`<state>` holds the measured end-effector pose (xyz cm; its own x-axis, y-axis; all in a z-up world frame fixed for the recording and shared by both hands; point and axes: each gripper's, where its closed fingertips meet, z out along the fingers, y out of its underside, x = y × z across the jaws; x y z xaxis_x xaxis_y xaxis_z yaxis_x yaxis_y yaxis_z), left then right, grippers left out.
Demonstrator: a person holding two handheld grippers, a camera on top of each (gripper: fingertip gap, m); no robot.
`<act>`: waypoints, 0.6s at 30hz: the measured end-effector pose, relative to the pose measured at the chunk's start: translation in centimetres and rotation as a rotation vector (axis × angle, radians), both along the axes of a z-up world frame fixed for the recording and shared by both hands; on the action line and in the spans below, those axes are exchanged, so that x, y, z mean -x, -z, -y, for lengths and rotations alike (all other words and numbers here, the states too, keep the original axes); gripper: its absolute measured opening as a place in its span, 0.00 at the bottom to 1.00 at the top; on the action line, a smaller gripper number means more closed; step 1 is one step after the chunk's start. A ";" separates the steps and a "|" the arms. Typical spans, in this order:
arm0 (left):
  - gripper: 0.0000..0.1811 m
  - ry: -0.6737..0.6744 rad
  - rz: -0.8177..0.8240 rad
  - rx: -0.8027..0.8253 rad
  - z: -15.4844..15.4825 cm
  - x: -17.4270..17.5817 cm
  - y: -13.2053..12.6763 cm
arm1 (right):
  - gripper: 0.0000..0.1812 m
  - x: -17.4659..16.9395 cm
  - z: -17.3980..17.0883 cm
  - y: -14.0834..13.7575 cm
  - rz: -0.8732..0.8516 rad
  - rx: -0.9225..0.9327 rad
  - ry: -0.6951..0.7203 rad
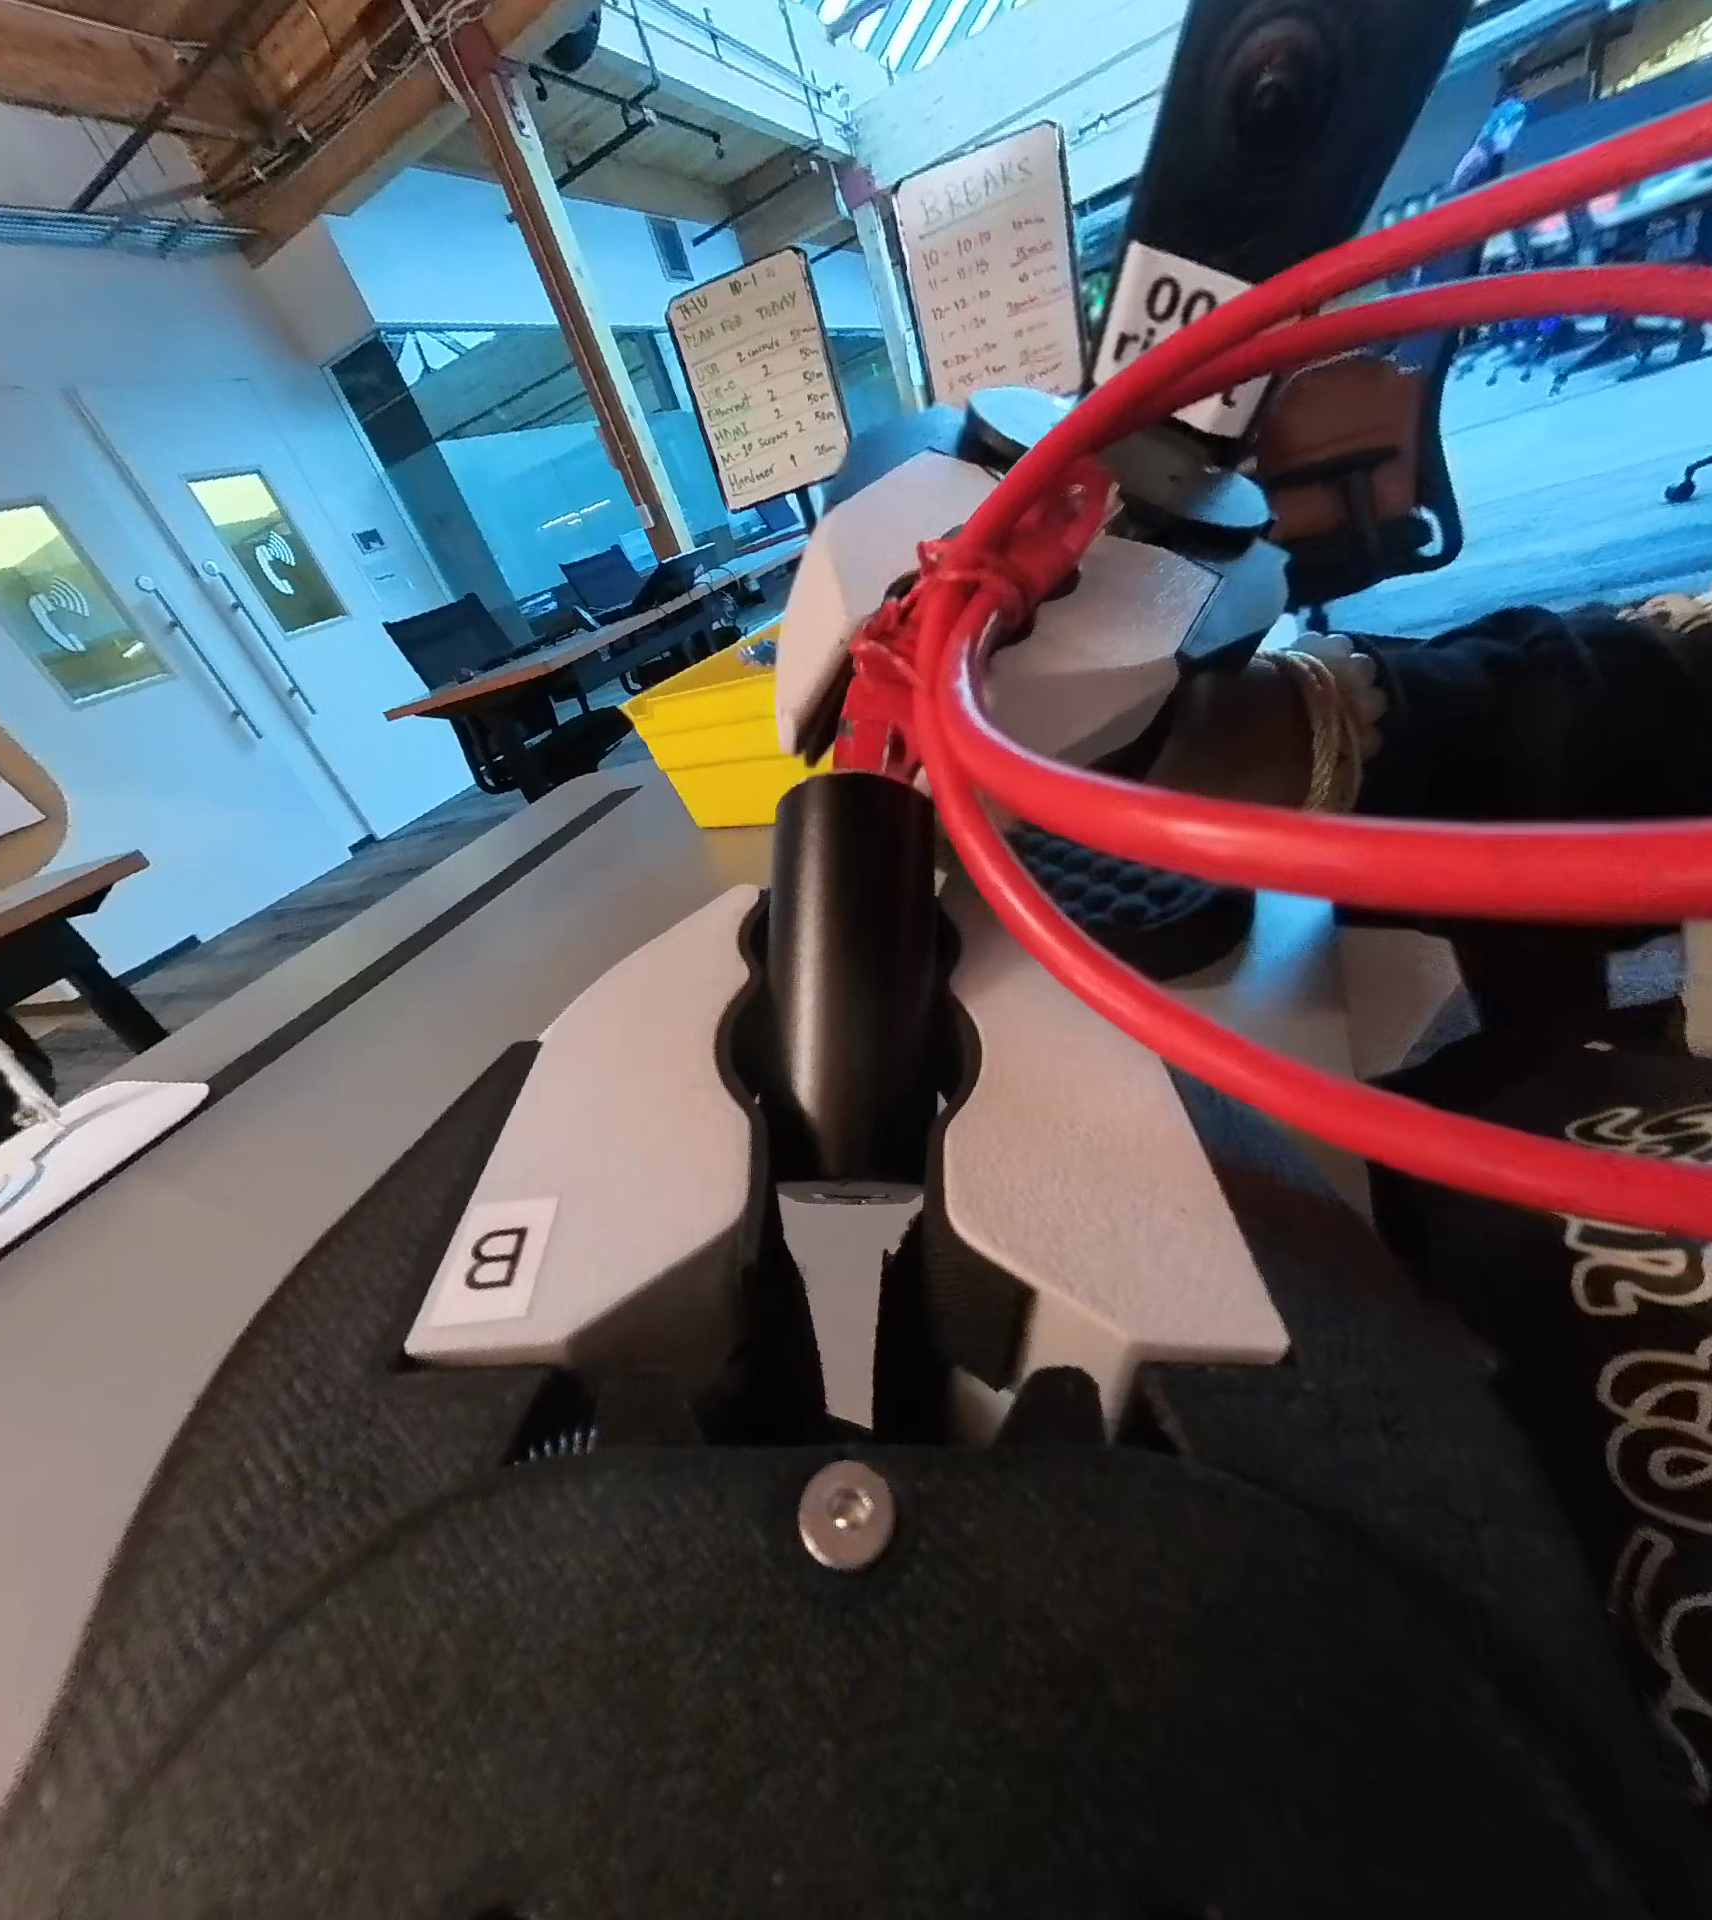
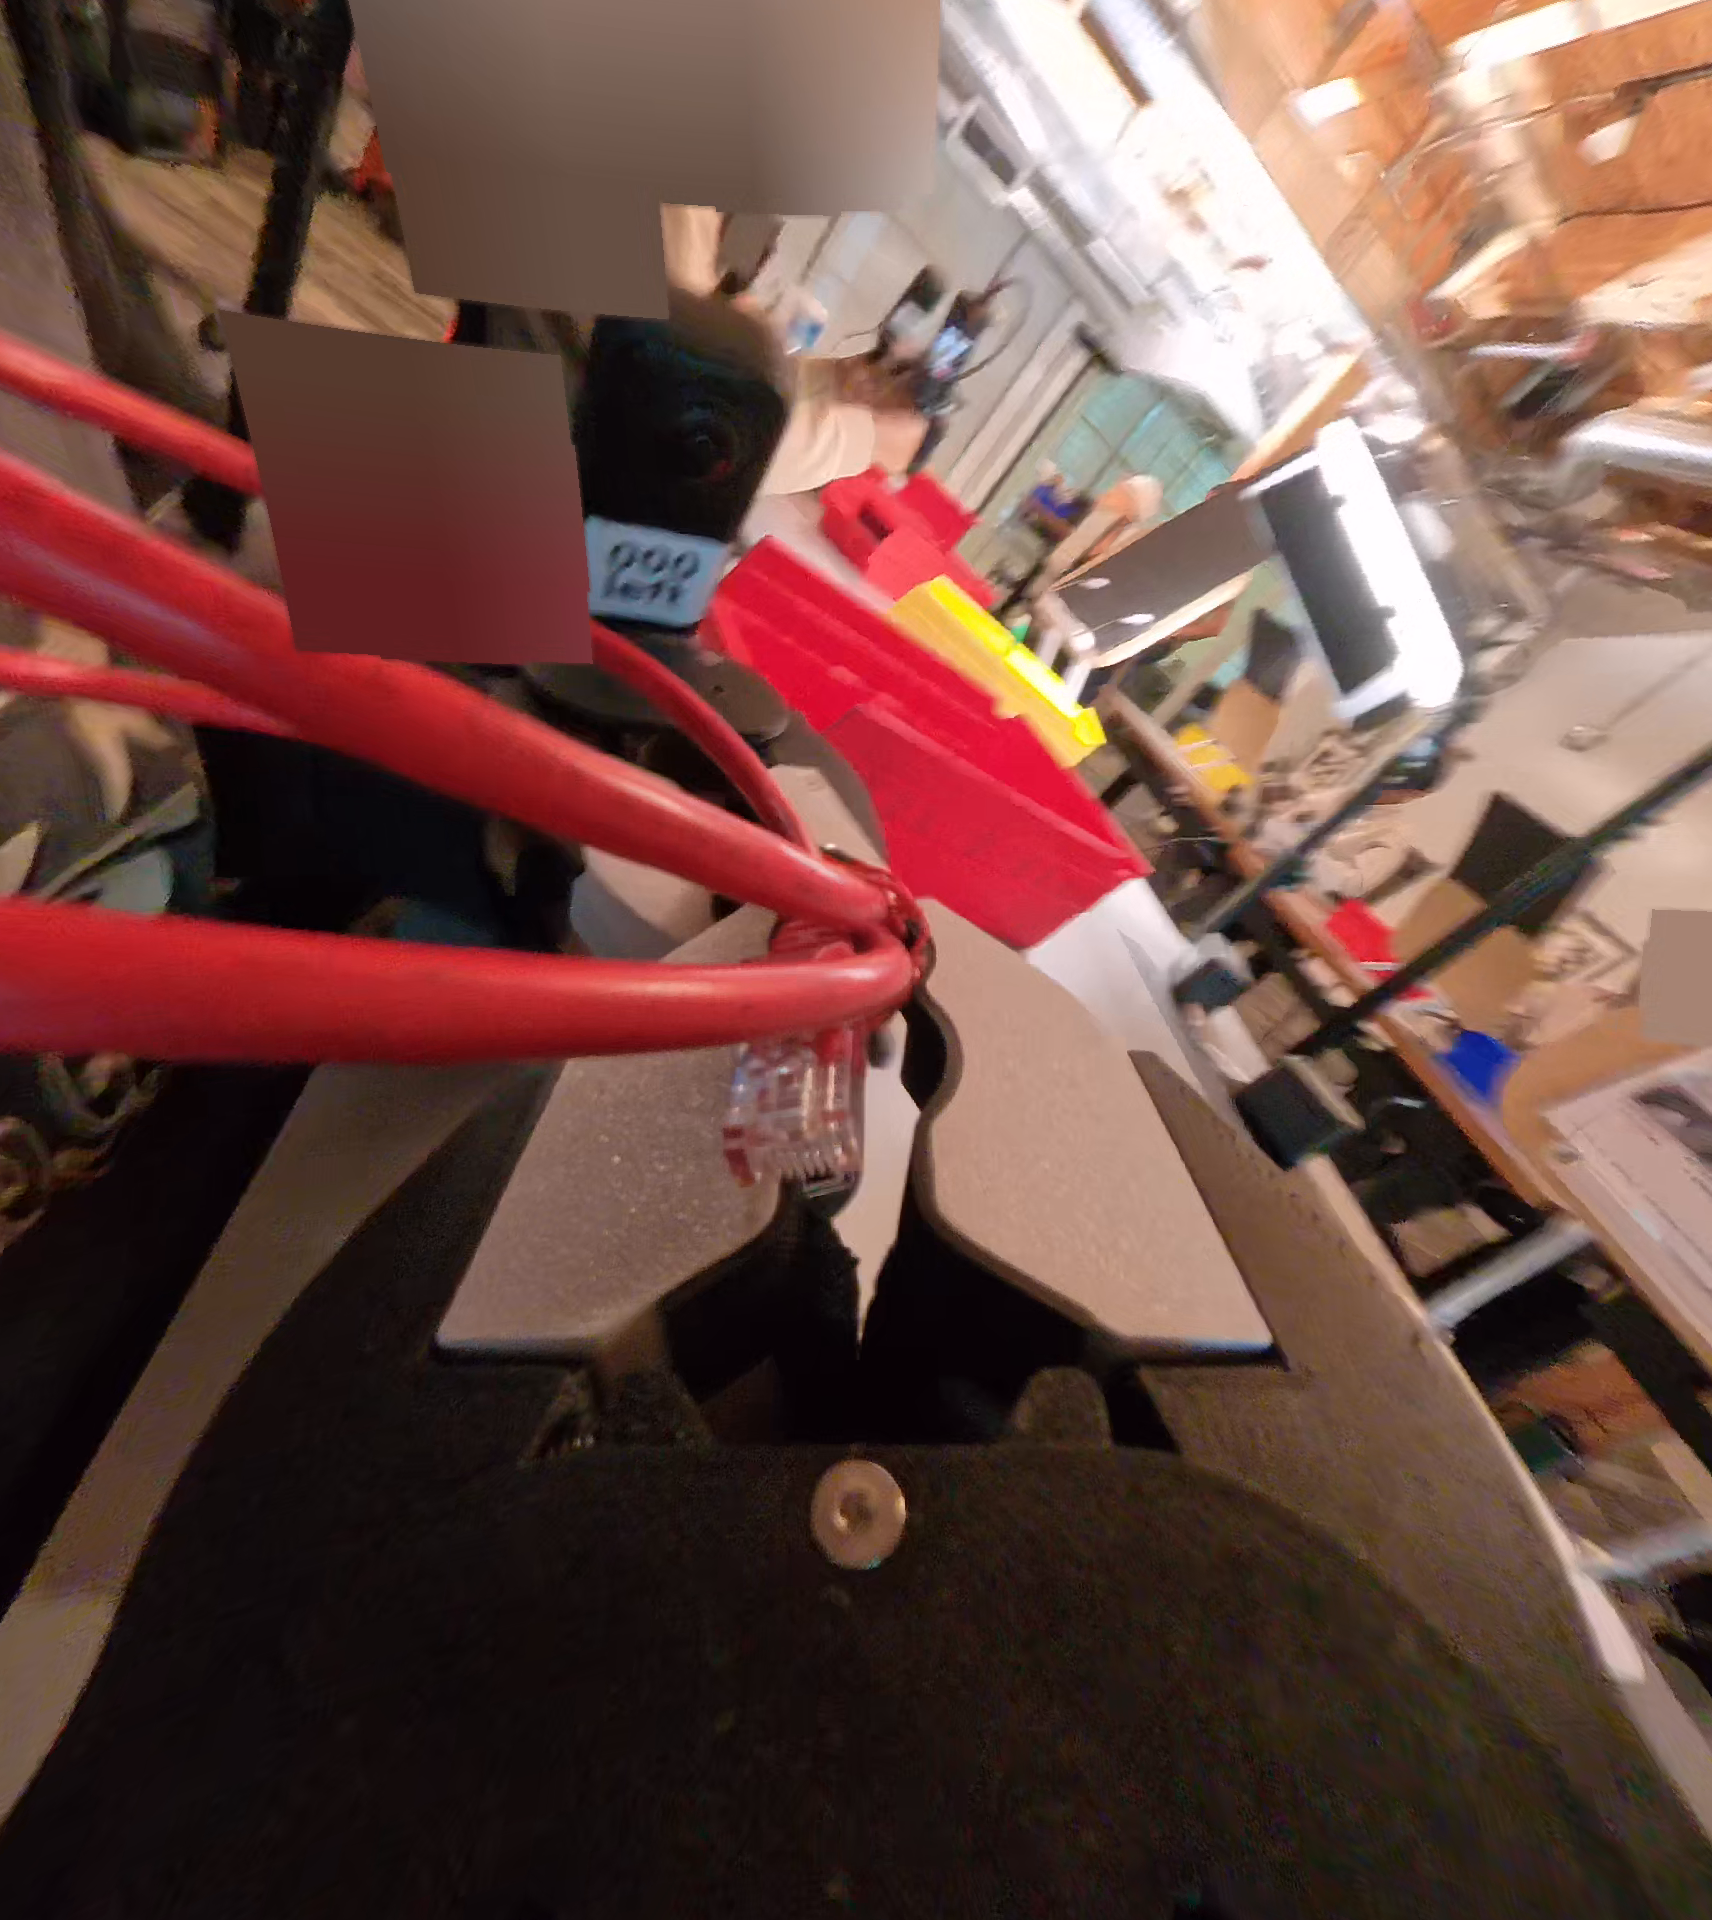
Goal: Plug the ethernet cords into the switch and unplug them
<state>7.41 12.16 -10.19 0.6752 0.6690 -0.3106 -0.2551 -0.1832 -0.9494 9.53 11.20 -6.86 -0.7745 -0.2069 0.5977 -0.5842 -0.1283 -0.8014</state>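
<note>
Left gripper (image 1: 847, 997) jaws clamp the black switch (image 1: 847, 966), steadying it; right gripper (image 2: 888, 997) jaws pinch the tied red cord (image 2: 416, 982) bundle, plugs (image 2: 795, 1117) dangling free at centre frame.

Left wrist light: we see cool blue daylight, brightest at 12 o'clock.
Right wrist light: we see warm, washed-out glare toward 1 o'clock.
Blur: our right background smears; the near red cords (image 2: 395, 977) look soft.
Edges: strong fisheye bending in both.

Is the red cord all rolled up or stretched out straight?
Rolled up. The red ethernet cord bends round in several loops, tied together with a thin red twist tie near the clear plugs.
</note>
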 end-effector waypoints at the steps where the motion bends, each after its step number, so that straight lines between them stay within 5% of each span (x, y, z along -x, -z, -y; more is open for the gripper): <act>1: 0.14 -0.015 0.001 -0.006 0.4 0.1 0.0 | 0.08 2.0 -0.8 -2.5 0.044 0.153 0.118; 5: 0.14 0.075 -0.008 0.037 -1.0 -0.8 0.7 | 0.07 9.4 -9.5 -9.8 0.191 0.422 0.270; 11: 0.14 0.093 0.029 -0.058 -0.9 -0.5 0.3 | 0.07 18.5 -19.0 -10.3 0.098 0.282 0.965; 15: 0.14 0.108 0.068 -0.293 1.3 -0.3 -1.9 | 0.07 23.2 -29.8 -8.0 -0.065 -0.017 1.606; 18: 0.14 0.137 0.100 -0.434 2.6 -0.2 -2.9 | 0.07 24.2 -36.1 -5.2 -0.086 -0.320 1.886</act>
